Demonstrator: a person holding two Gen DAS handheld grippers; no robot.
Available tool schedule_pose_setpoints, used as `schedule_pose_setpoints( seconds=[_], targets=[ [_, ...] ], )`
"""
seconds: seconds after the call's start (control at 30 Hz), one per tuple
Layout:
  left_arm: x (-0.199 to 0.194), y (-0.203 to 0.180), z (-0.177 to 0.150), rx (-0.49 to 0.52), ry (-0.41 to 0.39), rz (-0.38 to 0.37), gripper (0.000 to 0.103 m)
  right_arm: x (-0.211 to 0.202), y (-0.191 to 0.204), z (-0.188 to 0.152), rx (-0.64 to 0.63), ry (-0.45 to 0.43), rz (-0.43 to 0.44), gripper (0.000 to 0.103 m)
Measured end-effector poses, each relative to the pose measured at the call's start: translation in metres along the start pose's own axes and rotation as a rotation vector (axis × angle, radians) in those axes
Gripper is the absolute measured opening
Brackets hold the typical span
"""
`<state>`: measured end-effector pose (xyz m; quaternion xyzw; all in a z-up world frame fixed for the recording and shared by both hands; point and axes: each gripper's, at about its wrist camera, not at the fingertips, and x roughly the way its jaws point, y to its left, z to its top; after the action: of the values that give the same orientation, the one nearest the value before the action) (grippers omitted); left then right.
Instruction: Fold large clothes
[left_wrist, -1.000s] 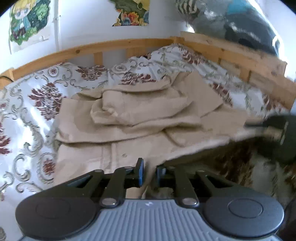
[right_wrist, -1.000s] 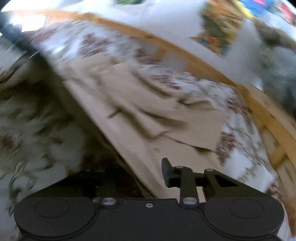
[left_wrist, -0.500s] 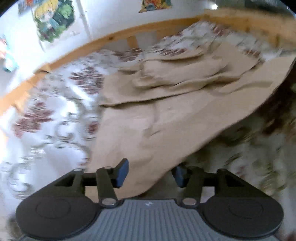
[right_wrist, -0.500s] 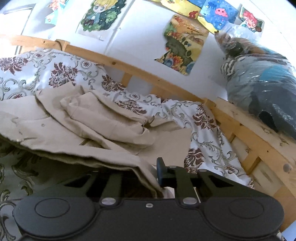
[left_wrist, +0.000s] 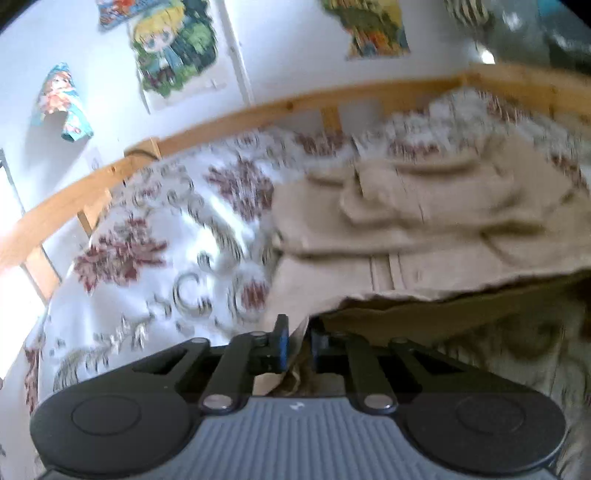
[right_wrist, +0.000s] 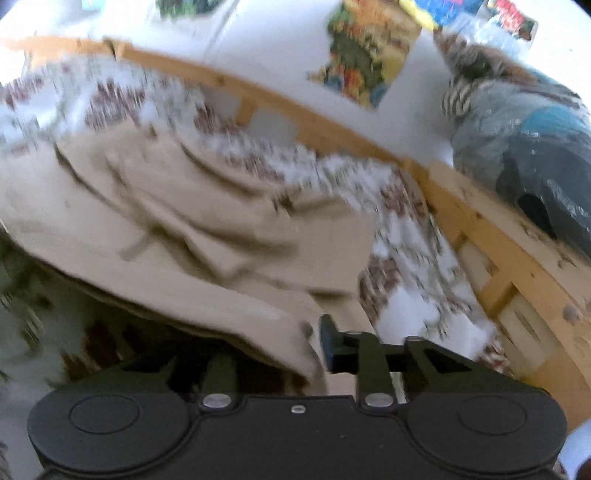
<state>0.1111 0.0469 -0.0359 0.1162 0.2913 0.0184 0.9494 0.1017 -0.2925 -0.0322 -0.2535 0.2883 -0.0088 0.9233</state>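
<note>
A large beige garment lies crumpled on a floral bed cover. Its near hem is lifted off the bed, showing a shadowed underside. My left gripper is closing, its blue pads pinching the hem's left corner. In the right wrist view the same garment drapes over the left finger of my right gripper and hides it. That gripper's jaws are opening, with the hem's right corner still between them and against the visible right finger. Both views are blurred by motion.
A wooden bed rail runs along the far side and continues down the right side as rail. A plastic-wrapped bundle sits beyond the right rail. Posters hang on the white wall.
The left jaws, open around the hem half a second ago, have closed on it, and the left view has swung leftward. The right finger has moved outward; the hem stays raised.
</note>
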Motion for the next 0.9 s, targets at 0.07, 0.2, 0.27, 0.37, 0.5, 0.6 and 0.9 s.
schedule_pose_setpoints(
  seconds=[0.07,0.2,0.27,0.37,0.5,0.6,0.9],
  targets=[
    [-0.002,0.003,0.011,-0.025,-0.030,-0.013,0.005,0.005,-0.004,-0.003,0.013,0.034,-0.036,0.038],
    [-0.019,0.004,0.017,-0.041,-0.104,-0.029,0.001,-0.004,-0.010,-0.004,0.053,0.001,-0.057,0.008],
    [-0.030,0.008,0.015,-0.044,-0.126,-0.044,0.001,-0.016,-0.007,-0.002,0.023,-0.031,-0.068,0.006],
    [-0.052,0.020,0.010,-0.073,-0.131,-0.089,0.001,-0.041,-0.009,0.004,-0.025,-0.069,-0.044,0.003],
    [-0.090,0.041,0.003,-0.091,-0.127,-0.147,0.001,-0.091,-0.007,0.010,-0.136,-0.109,0.000,0.003],
    [-0.112,0.061,0.009,-0.126,-0.116,-0.201,0.002,-0.127,-0.020,0.011,-0.155,-0.117,0.060,0.003],
    [-0.061,0.080,0.083,-0.116,0.005,-0.224,0.002,-0.103,-0.038,0.035,-0.127,-0.164,0.000,0.021]
  ],
)
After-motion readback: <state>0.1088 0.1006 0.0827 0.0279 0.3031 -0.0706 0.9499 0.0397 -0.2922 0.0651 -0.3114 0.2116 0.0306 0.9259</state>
